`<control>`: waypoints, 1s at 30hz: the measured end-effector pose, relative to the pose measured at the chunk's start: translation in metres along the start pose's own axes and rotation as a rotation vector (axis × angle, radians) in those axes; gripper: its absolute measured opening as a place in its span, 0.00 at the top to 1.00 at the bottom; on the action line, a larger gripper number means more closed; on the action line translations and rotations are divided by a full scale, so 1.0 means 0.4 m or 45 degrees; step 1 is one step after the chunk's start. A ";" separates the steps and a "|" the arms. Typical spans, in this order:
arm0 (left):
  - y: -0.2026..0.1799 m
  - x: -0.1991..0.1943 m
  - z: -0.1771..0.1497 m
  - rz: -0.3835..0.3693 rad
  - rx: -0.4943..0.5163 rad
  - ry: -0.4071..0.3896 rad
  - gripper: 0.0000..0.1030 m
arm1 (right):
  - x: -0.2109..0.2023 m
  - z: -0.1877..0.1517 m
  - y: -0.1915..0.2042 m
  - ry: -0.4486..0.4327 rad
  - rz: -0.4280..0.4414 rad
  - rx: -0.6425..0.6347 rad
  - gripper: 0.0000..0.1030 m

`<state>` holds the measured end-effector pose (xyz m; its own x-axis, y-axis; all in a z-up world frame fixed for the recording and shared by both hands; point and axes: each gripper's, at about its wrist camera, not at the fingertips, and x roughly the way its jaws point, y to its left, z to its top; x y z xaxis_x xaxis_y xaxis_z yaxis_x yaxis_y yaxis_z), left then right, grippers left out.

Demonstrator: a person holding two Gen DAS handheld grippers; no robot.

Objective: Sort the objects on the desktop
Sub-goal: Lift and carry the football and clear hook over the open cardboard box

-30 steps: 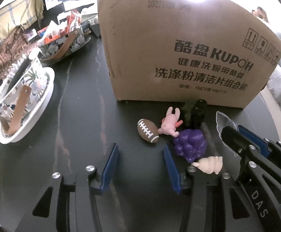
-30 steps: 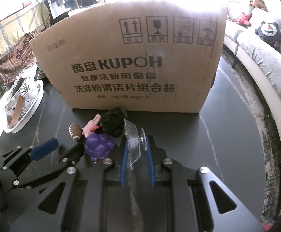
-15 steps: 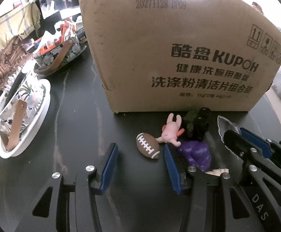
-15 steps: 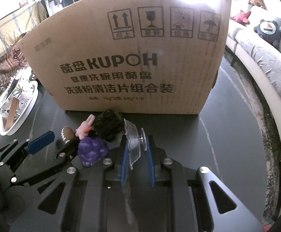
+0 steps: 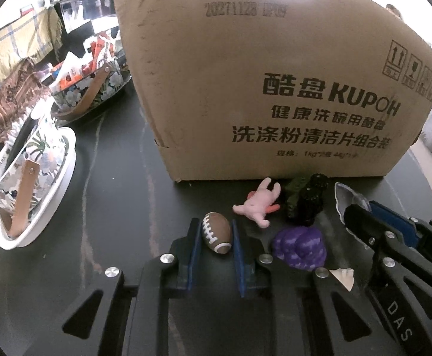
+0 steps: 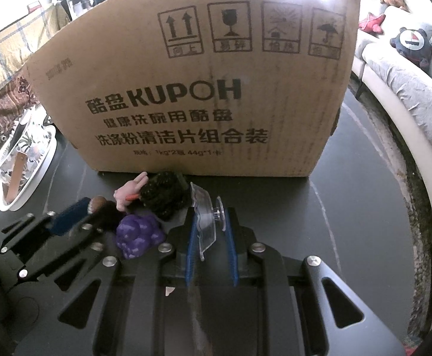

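Observation:
On the dark table (image 5: pixel 112 207), in front of the cardboard box (image 5: pixel 275 74), lie small toys. My left gripper (image 5: pixel 215 225) is closing on the brown toy football (image 5: pixel 216 233), and its blue pads press both sides. A pink rabbit (image 5: pixel 259 204), a dark green-black toy (image 5: pixel 305 201) and purple grapes (image 5: pixel 300 247) lie to its right, with a cream shell piece (image 5: pixel 343 277) nearer. My right gripper (image 6: pixel 210 212) is shut on a clear plastic suction-cup piece (image 6: pixel 205 222), just right of the grapes (image 6: pixel 138 234).
A floral basket on a white plate (image 5: pixel 64 184) stands at the left table edge. A second floral basket (image 5: pixel 88 89) holds snack packs behind it. A grey sofa (image 6: pixel 408 89) with plush toys curves along the right. The box blocks the far side.
My left gripper's jaws, wide apart before, have come together around the football. The camera has drawn nearer to the toys. The right gripper still holds the clear piece.

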<state>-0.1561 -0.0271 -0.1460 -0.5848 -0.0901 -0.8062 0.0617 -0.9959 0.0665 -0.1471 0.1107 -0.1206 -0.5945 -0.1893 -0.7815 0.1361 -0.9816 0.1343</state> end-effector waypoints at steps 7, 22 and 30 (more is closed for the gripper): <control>0.006 -0.055 0.007 0.030 -0.002 -0.089 0.82 | -0.042 0.001 -0.006 -0.033 0.030 0.026 0.84; 0.019 -0.140 0.000 -0.001 -0.036 -0.142 0.82 | -0.143 -0.001 0.014 -0.119 0.038 0.014 0.84; 0.012 -0.206 -0.007 -0.008 -0.032 -0.191 0.82 | -0.181 -0.022 0.023 -0.164 0.038 0.009 0.84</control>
<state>-0.1055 -0.0243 -0.0809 -0.6996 -0.0867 -0.7093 0.0769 -0.9960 0.0459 -0.0959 0.1155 -0.0682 -0.6871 -0.2201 -0.6924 0.1501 -0.9755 0.1611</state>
